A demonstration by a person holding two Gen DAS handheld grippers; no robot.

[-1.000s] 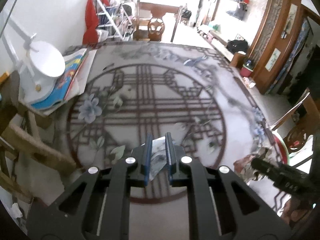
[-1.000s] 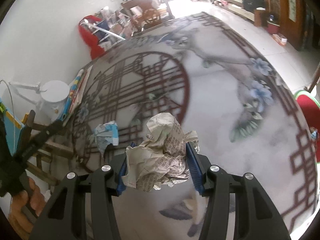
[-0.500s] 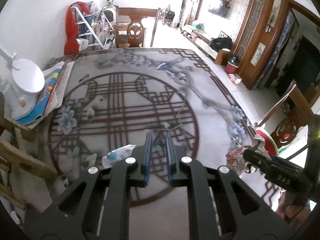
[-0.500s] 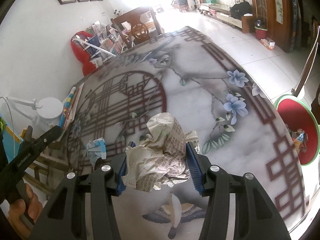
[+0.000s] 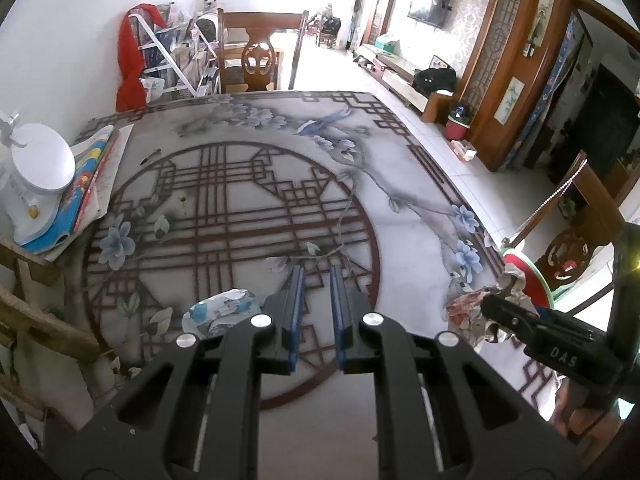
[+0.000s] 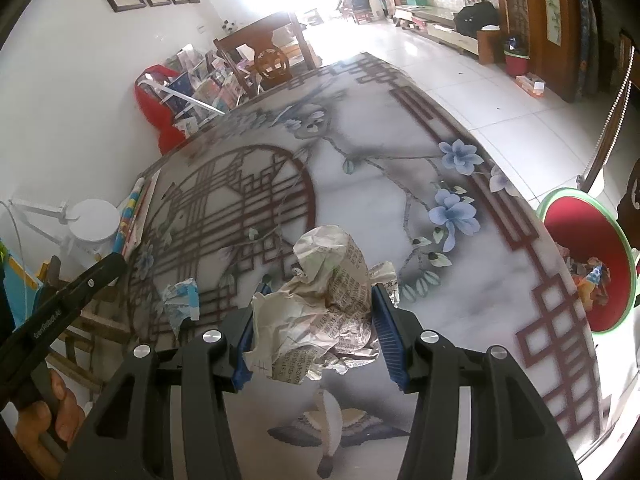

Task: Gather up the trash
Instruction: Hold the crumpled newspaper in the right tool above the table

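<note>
So right gripper (image 6: 320, 332) has its jaws partly apart and clamped on a crumpled newspaper wad (image 6: 324, 300), blue pads pressing both sides, the wad bulging out ahead of the tips above the patterned table (image 6: 400, 184); left gripper (image 5: 317, 312) is nearly closed with only a thin gap between the pads, nothing in it; a smaller blue-and-white crumpled wrapper (image 5: 222, 312) lies on the table just left of the left jaws; well right of the right jaws, past the table edge, sits a red bin with a green rim (image 6: 576, 240) with colourful scraps inside; far back there's a wooden chair (image 5: 258, 60)
</note>
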